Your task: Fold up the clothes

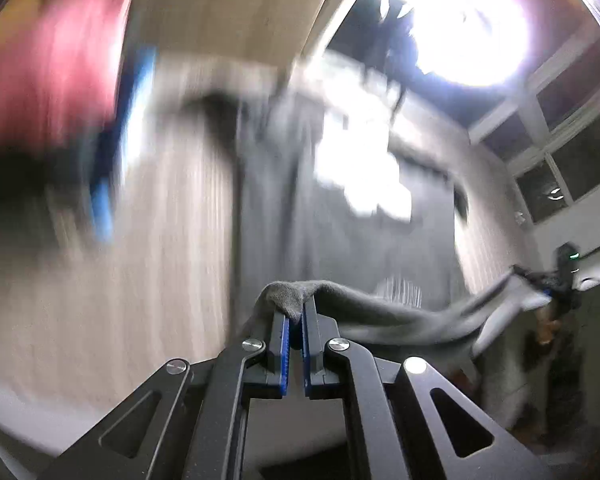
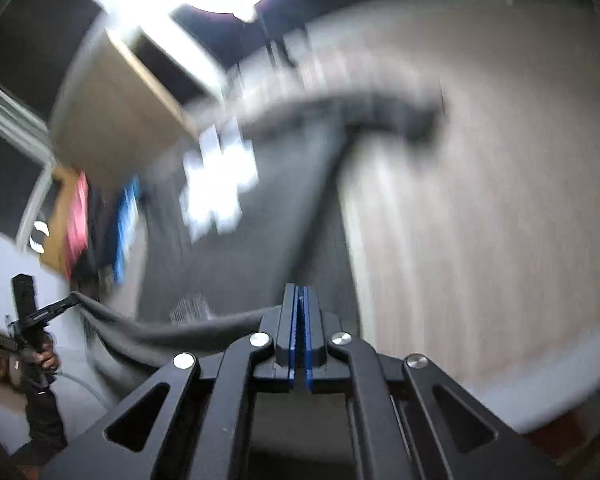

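Both claws, left claw (image 1: 295, 314) and right claw (image 2: 300, 300), pinch the gray shirt's (image 1: 380, 316) edge. It hangs stretched between them; folding looks barely begun.

The garment (image 1: 400, 320) stretches between the left tool (image 1: 295, 312), which pinches one edge, and the right tool (image 2: 300, 300), above the counter (image 2: 480, 220).

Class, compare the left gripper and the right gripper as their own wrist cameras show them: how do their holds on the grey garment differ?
The left gripper shows a bunch of grey garment humped over its fingertips; the right gripper shows bare tips, the cloth trailing off to its left. Left jaws keep a small gap around fabric; right jaws sit nearly flush. Both are shut on the same garment, stretched between them.
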